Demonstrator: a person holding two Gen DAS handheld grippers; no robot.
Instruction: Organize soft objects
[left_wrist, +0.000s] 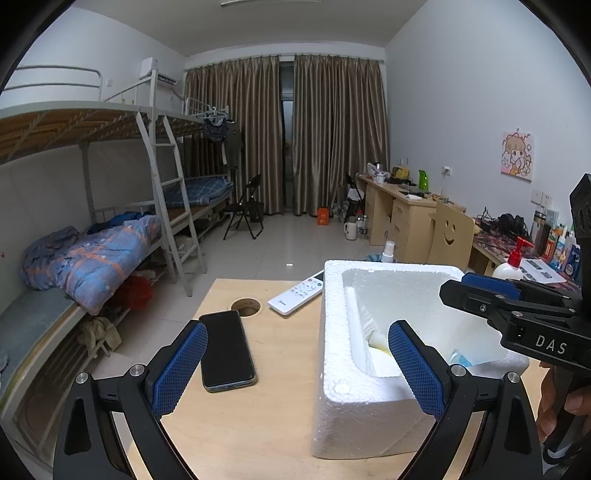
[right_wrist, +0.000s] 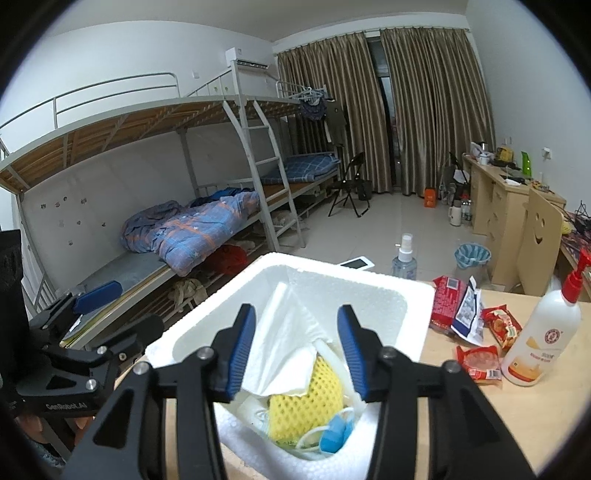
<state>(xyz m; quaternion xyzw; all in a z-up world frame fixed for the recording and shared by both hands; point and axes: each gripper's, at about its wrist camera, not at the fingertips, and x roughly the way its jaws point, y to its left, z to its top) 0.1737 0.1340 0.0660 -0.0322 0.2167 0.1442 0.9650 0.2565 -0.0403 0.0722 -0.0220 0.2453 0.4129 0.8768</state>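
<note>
- The right tool (right_wrist: 297, 350) hangs over the white foam box (right_wrist: 413, 295), its blue pads apart with nothing pressed between them; released, as I judge it
- The soft things lie inside the box: a white tissue (right_wrist: 284, 354), a yellow foam net (right_wrist: 314, 398) under it, and a small blue piece (right_wrist: 334, 435) at the near wall; the tissue sits just below the pads, and whether it touches them I cannot tell
- The left tool (left_wrist: 295, 373) is spread wide and holds nothing; one pad is near the phone (left_wrist: 226, 349), the other reaches over the box's rim
- Risk: a lift of the right tool could drag the tissue back out if it clings to a pad
- Risk: the light box could slide on the counter (left_wrist: 280, 424) if the left pad knocks it
- Snack packets (right_wrist: 476, 328) and a pump bottle (right_wrist: 543, 339) beside the box could be knocked on the next reach
</note>
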